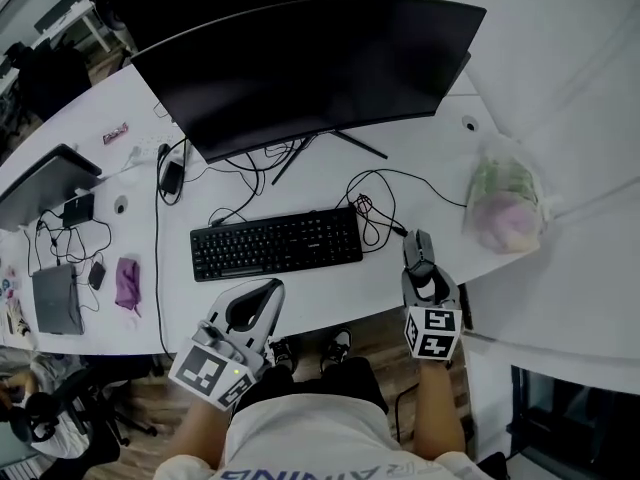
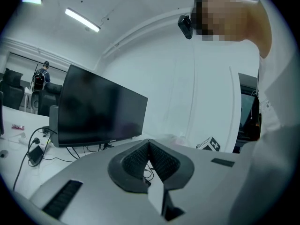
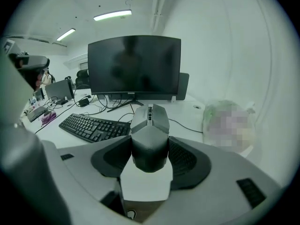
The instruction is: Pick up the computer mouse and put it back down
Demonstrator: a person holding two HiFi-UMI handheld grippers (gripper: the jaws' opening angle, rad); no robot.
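A grey wired computer mouse [image 3: 150,125] sits between the pads of my right gripper [image 3: 150,142], which is shut on its sides and holds it above the white desk [image 1: 330,293]. In the head view the mouse [image 1: 417,250] pokes out ahead of the right gripper [image 1: 420,273], near the desk's front edge and right of the keyboard. Its black cable [image 1: 377,196] loops back across the desk toward the monitor. My left gripper [image 1: 268,293] hovers over the front edge below the keyboard; its jaws [image 2: 149,146] meet at the tips with nothing between them.
A black keyboard [image 1: 276,243] lies in front of a large dark monitor [image 1: 320,68]. A filled plastic bag [image 1: 505,206] stands to the right. At the left lie tangled cables [image 1: 165,183], a purple pouch [image 1: 127,283] and small devices [image 1: 55,298].
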